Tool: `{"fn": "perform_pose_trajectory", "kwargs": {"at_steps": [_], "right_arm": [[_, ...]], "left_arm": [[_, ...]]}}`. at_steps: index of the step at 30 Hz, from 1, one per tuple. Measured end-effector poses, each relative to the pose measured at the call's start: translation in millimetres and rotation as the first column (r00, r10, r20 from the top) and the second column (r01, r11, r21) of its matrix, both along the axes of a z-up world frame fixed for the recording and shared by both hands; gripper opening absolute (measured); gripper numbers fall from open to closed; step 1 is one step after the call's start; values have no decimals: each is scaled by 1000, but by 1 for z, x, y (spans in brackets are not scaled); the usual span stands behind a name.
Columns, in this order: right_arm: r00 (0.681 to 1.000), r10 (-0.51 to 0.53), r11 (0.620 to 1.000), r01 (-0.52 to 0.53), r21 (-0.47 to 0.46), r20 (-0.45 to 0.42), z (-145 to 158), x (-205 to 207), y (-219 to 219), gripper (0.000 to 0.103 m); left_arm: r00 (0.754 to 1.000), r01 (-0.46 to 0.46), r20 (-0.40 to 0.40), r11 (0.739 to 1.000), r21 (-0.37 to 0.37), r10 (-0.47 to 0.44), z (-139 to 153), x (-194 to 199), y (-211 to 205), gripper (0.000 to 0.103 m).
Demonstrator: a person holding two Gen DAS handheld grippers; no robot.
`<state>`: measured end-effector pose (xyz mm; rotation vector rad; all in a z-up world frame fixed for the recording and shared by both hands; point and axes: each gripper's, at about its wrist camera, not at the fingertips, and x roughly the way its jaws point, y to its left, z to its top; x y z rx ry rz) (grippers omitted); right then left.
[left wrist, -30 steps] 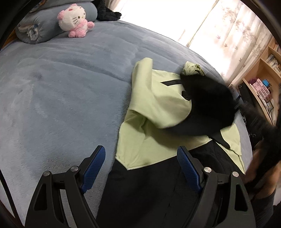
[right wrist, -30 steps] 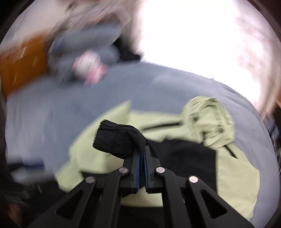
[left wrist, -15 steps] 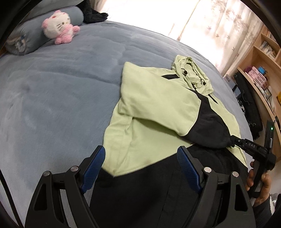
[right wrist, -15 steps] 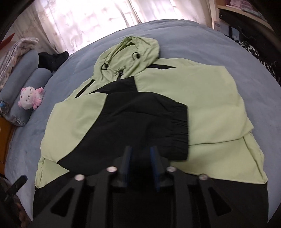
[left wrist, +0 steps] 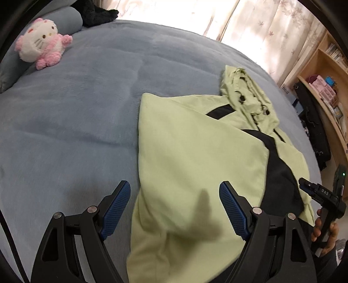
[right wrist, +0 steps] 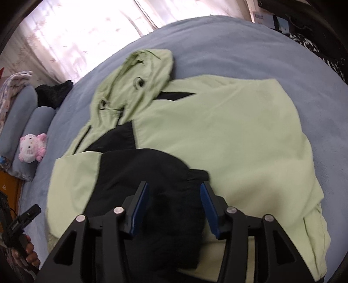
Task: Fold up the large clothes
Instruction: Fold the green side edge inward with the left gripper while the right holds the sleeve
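A light green and black hooded jacket lies flat on the blue-grey bed, hood at the far end. Both sleeves are folded across its front. My left gripper is open and empty, low over the jacket's left side. My right gripper is open, its jaws either side of the black sleeve cuff, which lies loose on the jacket. The right gripper also shows at the right edge of the left wrist view.
A pink and white plush cat and grey bolster pillows sit at the head of the bed. A dark garment lies near them. Curtains and a wooden shelf unit stand beyond the bed.
My right gripper carried the black sleeve across the jacket, laid it down and opened. My left gripper stayed open and moved forward over the jacket's left side.
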<state>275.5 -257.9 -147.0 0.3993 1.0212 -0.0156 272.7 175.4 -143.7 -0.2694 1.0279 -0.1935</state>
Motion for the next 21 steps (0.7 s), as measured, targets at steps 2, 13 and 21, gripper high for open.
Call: {"fn": "perform_pose_trajectory", "kwargs": {"at_steps": [2, 13, 21], "right_arm": [[1000, -6, 1000, 6, -1, -14, -7, 2, -5, 49], [994, 97, 972, -84, -221, 49, -5, 4, 20, 20], [945, 109, 961, -21, -276, 309, 54, 20, 29, 20]], "left_arm": [[1000, -2, -26, 1000, 10, 2, -9, 14, -1, 82], [998, -19, -52, 996, 88, 24, -35, 41, -17, 19], [975, -181, 149, 979, 96, 166, -10, 29, -6, 2]]}}
